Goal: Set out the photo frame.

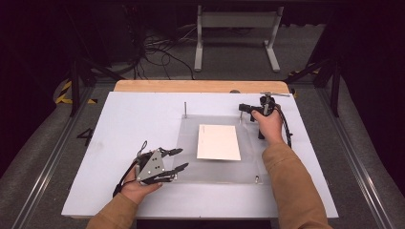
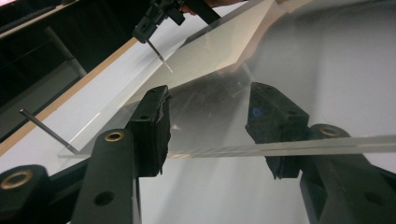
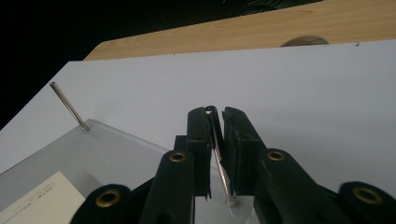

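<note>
On the white table top (image 1: 124,119) lies a clear acrylic plate (image 1: 191,167) with a white sheet of paper (image 1: 218,141) resting on its middle and thin metal pins standing at its corners. At the plate's far right corner the right gripper (image 1: 244,108) is clamped on one upright pin (image 3: 219,158): in the right gripper view the two black pads are drawn almost together with the slim rod squeezed between them, its foot sitting in the plate's corner. Another pin (image 3: 69,106) stands free at the far left corner, well apart from those pads.

At the plate's near left edge the left gripper (image 1: 177,159) points toward the paper with its jaws apart. In the left gripper view the plate's clear edge (image 2: 327,144) runs across both fingers (image 2: 152,130), which straddle it with a wide gap between them and press on nothing that I can make out; whether either pad actually touches the acrylic I cannot tell. The paper stays clear of both grippers.
</note>
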Tool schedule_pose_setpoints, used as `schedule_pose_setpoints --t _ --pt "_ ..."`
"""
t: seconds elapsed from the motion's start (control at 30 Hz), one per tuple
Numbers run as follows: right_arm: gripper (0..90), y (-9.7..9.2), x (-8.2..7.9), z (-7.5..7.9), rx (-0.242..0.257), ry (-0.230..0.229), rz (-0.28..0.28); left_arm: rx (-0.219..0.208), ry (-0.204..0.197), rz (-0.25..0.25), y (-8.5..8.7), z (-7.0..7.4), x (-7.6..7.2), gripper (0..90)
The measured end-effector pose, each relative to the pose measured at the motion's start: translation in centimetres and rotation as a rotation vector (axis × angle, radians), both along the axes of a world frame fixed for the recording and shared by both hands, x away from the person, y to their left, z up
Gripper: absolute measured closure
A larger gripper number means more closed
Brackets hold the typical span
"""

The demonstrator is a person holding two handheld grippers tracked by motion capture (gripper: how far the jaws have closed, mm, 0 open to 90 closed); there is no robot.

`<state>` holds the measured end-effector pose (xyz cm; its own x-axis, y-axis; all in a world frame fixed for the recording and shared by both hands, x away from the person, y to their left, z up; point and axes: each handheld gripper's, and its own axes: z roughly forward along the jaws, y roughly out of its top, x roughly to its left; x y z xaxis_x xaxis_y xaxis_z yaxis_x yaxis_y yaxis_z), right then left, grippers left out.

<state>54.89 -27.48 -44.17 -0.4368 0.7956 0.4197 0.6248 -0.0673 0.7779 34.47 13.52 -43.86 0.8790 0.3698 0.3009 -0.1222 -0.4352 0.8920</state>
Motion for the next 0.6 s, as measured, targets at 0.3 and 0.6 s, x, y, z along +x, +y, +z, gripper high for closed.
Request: schedule_pose_setpoints --t 0.3,0.6 --pt "46.4 -0.9 -2.7 2.1 -0.101 -0.167 0.022 -0.040 0.018 0.011 0.0 0.8 0.2 52.4" --pt "37.6 -2.2 -7.9 5.4 -0.149 -0.356 0.105 -0.046 0.042 0.013 0.0 1.4 0.5 52.2"
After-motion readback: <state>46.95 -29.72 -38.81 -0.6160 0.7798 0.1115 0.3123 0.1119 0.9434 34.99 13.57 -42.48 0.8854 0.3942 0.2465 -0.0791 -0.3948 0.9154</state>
